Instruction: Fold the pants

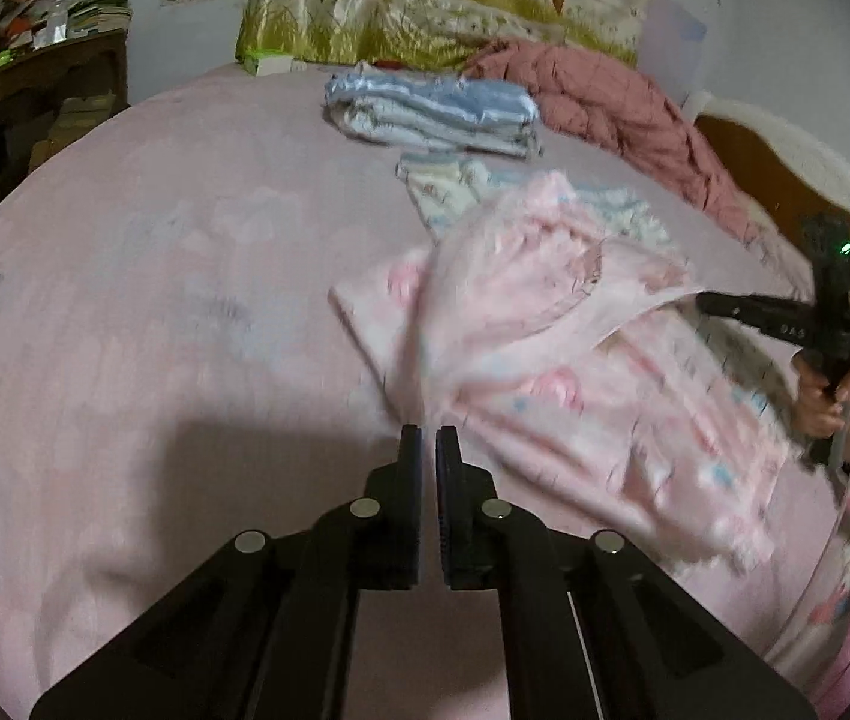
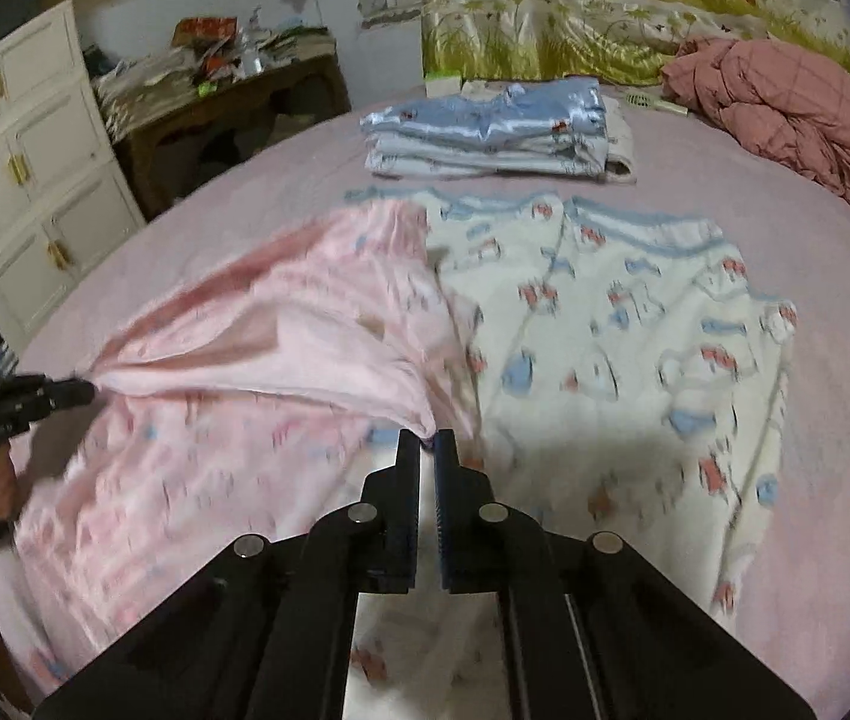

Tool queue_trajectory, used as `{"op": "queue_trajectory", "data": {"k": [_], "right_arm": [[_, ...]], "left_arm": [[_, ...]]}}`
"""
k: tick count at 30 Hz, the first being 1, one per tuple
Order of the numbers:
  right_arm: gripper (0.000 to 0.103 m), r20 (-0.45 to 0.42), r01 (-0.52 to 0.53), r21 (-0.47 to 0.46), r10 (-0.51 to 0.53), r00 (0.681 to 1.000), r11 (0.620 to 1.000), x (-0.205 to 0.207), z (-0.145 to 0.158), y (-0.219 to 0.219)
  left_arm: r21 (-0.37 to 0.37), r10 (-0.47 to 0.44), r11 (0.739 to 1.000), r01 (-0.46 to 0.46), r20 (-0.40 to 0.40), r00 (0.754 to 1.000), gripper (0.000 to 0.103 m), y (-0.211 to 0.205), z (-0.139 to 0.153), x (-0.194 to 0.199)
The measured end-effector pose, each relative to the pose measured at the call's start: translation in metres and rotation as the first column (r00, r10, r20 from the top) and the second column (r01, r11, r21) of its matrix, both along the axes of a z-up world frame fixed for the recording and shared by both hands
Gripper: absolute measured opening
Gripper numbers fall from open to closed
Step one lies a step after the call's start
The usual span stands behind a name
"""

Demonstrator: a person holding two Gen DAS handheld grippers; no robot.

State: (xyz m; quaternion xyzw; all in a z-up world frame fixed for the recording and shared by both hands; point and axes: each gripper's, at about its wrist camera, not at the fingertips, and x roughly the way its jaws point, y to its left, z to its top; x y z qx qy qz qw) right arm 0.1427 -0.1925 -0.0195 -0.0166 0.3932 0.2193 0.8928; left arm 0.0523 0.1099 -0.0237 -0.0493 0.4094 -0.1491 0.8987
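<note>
- Drawers (image 2: 23, 180), white with gold handles, stand at the far left of the right wrist view, beside a dark wooden table (image 2: 233, 102) piled with papers.
- The left gripper (image 1: 429, 435) has its jaws closed on a pinched fold of the pink pants (image 1: 544, 324), which rise from its fingertips in a taut ridge.
- The pink pants lie on the pink bedsheet (image 1: 155, 276), printed side down on the sheet, with their upper layer lifted and stretched between the two tools.
- The right gripper (image 2: 428, 441) is likewise clamped on the pink cloth at the other end of that lifted edge; a hand (image 1: 826, 396) grips its handle in the left wrist view.
- White pants (image 2: 634, 330) with red and blue prints lie spread flat just beside the pink pair, partly beneath it.
- A folded blue-and-white stack (image 2: 496, 126) rests further up the bed.
- A crumpled dusty-rose quilt (image 2: 796, 108) sits at the far right.
</note>
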Motion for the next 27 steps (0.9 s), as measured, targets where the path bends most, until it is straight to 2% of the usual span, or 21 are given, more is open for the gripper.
{"op": "queue_trajectory", "data": {"k": [3, 5, 6, 7, 9, 10, 12, 14, 17, 20, 23, 25, 27], "right_arm": [[0.005, -0.003, 0.020, -0.044, -0.020, 1.000, 0.999, -0.009, -0.008, -0.006], [0.005, -0.014, 0.025, -0.051, -0.026, 1.000, 0.998, -0.011, -0.010, -0.010], [0.009, -0.019, 0.039, -0.049, -0.040, 0.999, 0.998, -0.012, -0.009, -0.012], [0.012, -0.021, 0.050, -0.040, -0.051, 0.998, 0.998, -0.012, -0.006, -0.015], [0.027, 0.000, 0.061, -0.007, -0.061, 0.998, 0.998, -0.011, 0.004, -0.018], [0.031, 0.026, 0.065, 0.004, -0.065, 0.998, 0.998, -0.011, 0.011, -0.018], [0.038, 0.066, 0.077, 0.004, -0.077, 0.995, 0.997, -0.009, 0.023, -0.014], [0.042, 0.062, 0.063, 0.018, -0.064, 0.996, 0.998, -0.001, 0.031, -0.005], [0.042, 0.025, 0.037, 0.004, -0.037, 0.999, 0.999, 0.008, 0.028, 0.011], [0.042, 0.048, 0.051, -0.065, -0.048, 0.998, 0.997, 0.013, 0.023, 0.031], [0.042, 0.090, 0.075, -0.012, -0.074, 0.993, 0.997, 0.026, 0.035, 0.037], [0.043, 0.080, 0.090, 0.022, -0.092, 0.993, 0.996, 0.046, 0.045, 0.041], [0.059, 0.047, 0.089, 0.022, -0.090, 0.995, 0.996, 0.074, 0.052, 0.051]], "left_arm": [[0.062, 0.020, 0.998, -0.018, -0.028, 0.999, 0.005, -0.002, -0.008, -0.003], [0.055, 0.028, 0.998, -0.026, -0.034, 0.999, 0.010, 0.001, -0.007, -0.005], [0.045, 0.030, 0.999, -0.029, -0.028, 0.999, 0.014, 0.002, -0.005, -0.006], [0.032, 0.037, 0.999, -0.037, -0.010, 0.999, 0.023, 0.004, 0.001, -0.007], [0.007, 0.051, 0.999, -0.051, 0.038, 0.998, 0.052, 0.006, 0.016, -0.007], [0.001, 0.062, 0.998, -0.062, 0.060, 0.996, 0.056, 0.008, 0.022, -0.005], [-0.004, 0.089, 0.996, -0.089, 0.085, 0.992, 0.057, 0.008, 0.032, 0.003], [-0.023, 0.116, 0.993, -0.114, 0.078, 0.990, 0.057, 0.008, 0.035, 0.016], [-0.058, 0.146, 0.987, -0.147, -0.010, 0.989, 0.056, 0.010, 0.022, 0.038], [-0.044, 0.168, 0.985, -0.169, -0.021, 0.986, 0.052, 0.008, 0.011, 0.052], [-0.050, 0.200, 0.978, -0.200, -0.004, 0.980, 0.053, 0.009, 0.010, 0.056], [-0.064, 0.199, 0.978, -0.200, -0.015, 0.980, 0.053, 0.013, 0.009, 0.059], [-0.063, 0.211, 0.975, -0.212, -0.023, 0.977, 0.053, 0.017, 0.007, 0.061]]}}
